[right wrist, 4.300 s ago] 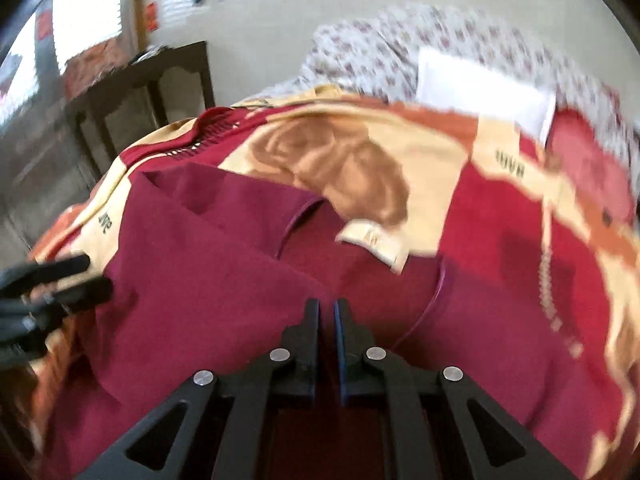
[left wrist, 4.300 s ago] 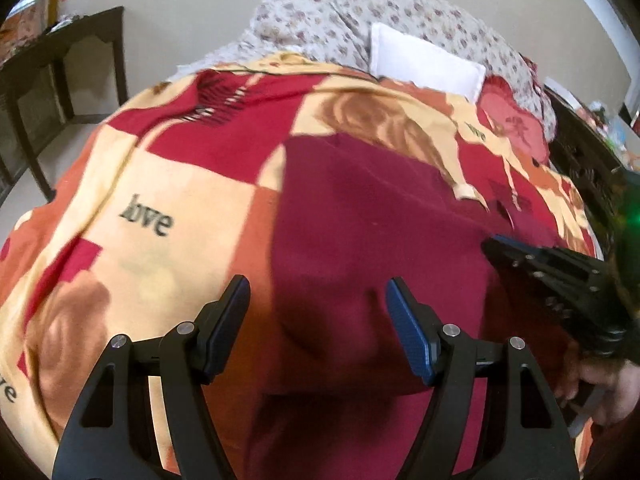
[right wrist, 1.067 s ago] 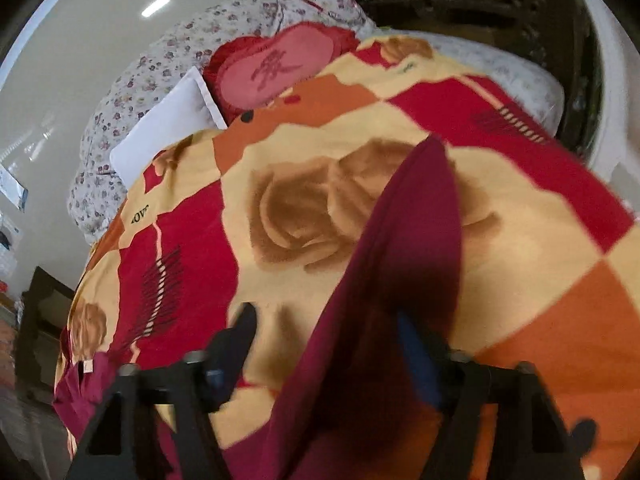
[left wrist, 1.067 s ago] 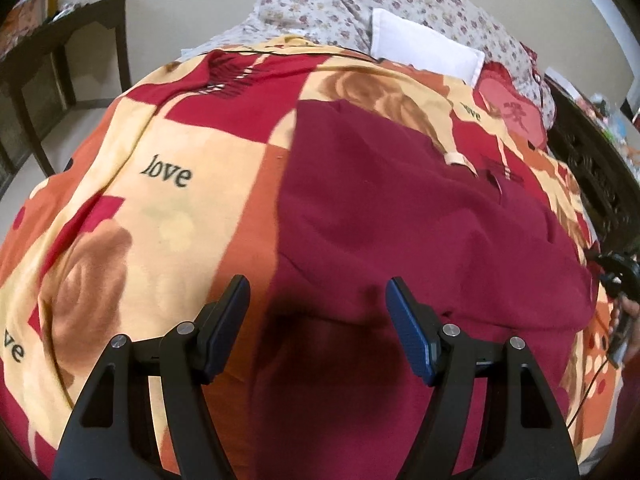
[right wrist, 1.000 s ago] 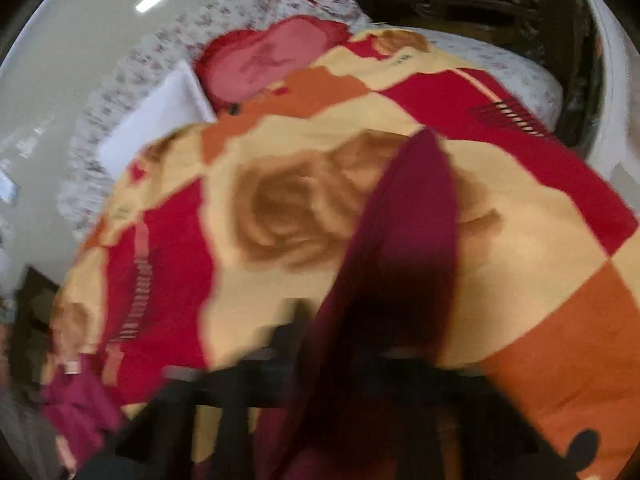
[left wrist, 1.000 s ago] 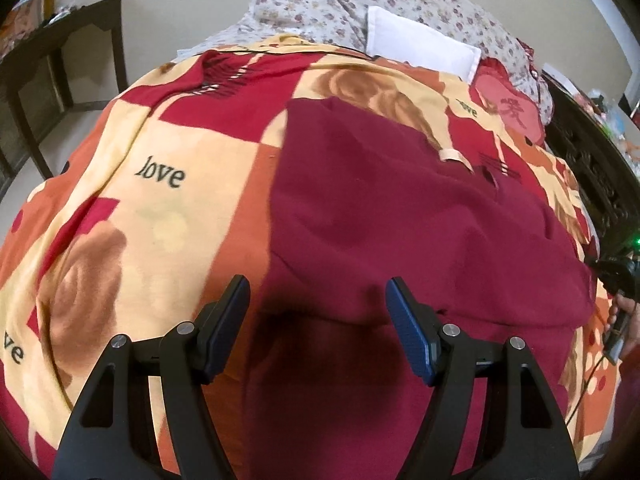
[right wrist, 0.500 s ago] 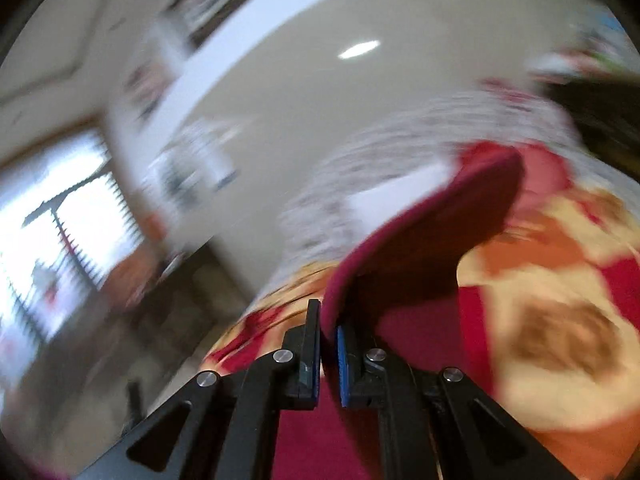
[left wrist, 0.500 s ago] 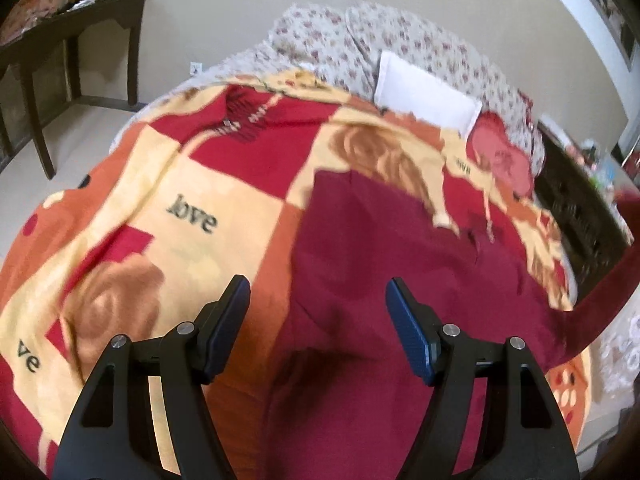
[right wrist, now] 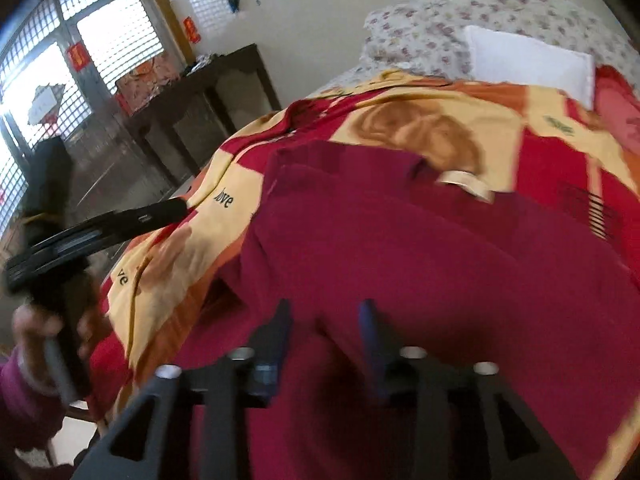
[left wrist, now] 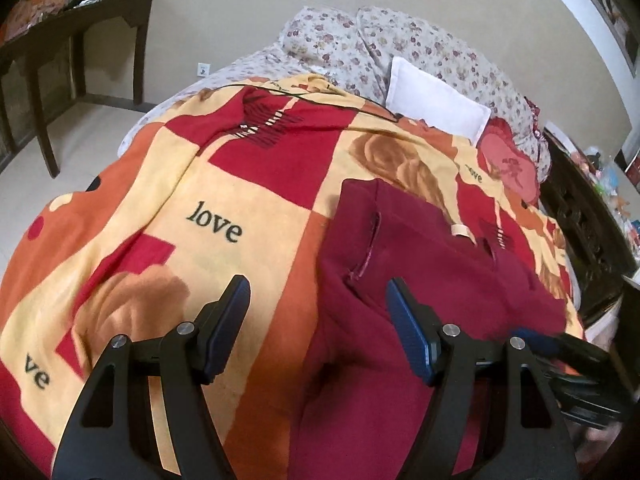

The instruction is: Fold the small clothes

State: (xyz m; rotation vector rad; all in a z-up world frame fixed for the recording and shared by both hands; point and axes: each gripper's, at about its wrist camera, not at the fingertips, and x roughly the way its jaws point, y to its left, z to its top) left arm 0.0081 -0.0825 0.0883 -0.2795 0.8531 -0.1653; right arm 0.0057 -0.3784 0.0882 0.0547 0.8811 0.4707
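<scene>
- While the dark red garment [left wrist: 420, 280] lies spread on the patterned blanket [left wrist: 224, 208] of the bed, its near end runs under both cameras and is cut off by the lower edge of each view.
- Left tongs [left wrist: 318, 320] stand wide apart over the garment's left border, with blanket under one finger and red cloth under the other; nothing is between the pads.
- Right tongs [right wrist: 325, 340] are blurred in their own view; their jaws have just been opening and now show a clear gap with red cloth behind it, and I cannot make out any fold caught between them.
- From the left wrist view, the right tongs appear only as a dark, smeared shape at the lower right edge, partly behind the left tool's own frame.
- From the right wrist view, the left tongs reach in from the left edge as a dark bar, and the hand [right wrist: 36, 332] holding them is blurred, with a purple sleeve [right wrist: 20, 384] cut off at the corner.
- A pale label [left wrist: 460, 230] sits at the garment's far edge, near its neck opening.
- Behind the blanket lie flowered pillows [left wrist: 400, 44], a white pillow [left wrist: 436, 108] and a red cushion [left wrist: 508, 164]; the bed's far right side is hidden by dark carved wood [left wrist: 580, 216].
- A dark worktop [left wrist: 76, 12] stands by the wall; the things on it are too small to tell.
</scene>
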